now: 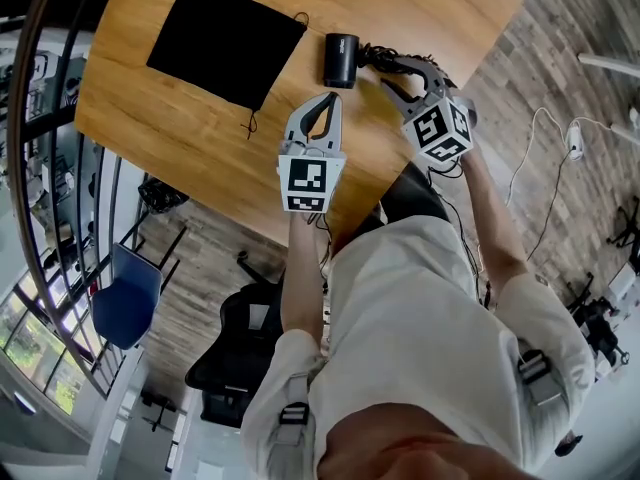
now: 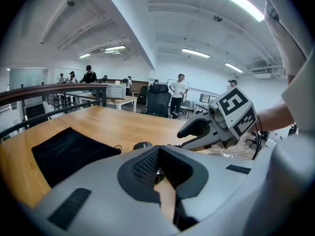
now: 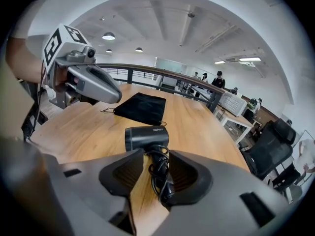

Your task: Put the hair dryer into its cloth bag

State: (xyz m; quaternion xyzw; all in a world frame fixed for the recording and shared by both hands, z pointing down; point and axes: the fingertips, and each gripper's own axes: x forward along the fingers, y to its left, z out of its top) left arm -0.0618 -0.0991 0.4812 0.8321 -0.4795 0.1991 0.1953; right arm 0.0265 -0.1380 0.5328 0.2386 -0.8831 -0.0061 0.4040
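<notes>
Cord (image 3: 160, 178) apparently hides hair dryer (image 3: 146, 137) handle inside right gripper (image 3: 156, 156).

Wooden table (image 1: 430, 8); blue chair (image 1: 125, 298) and black office chair (image 1: 235, 358) on plank floor (image 1: 560, 58); white cable (image 1: 524, 158) at right.

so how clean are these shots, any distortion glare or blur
Head view: strong fisheye bows the table edges and railing, yet the hair dryer and cloth bag are sharp. Left gripper view: black corners, and the ceiling light blows out white. Right gripper view: even light, hair dryer crisp, the cloth bag nearly featureless black.
</notes>
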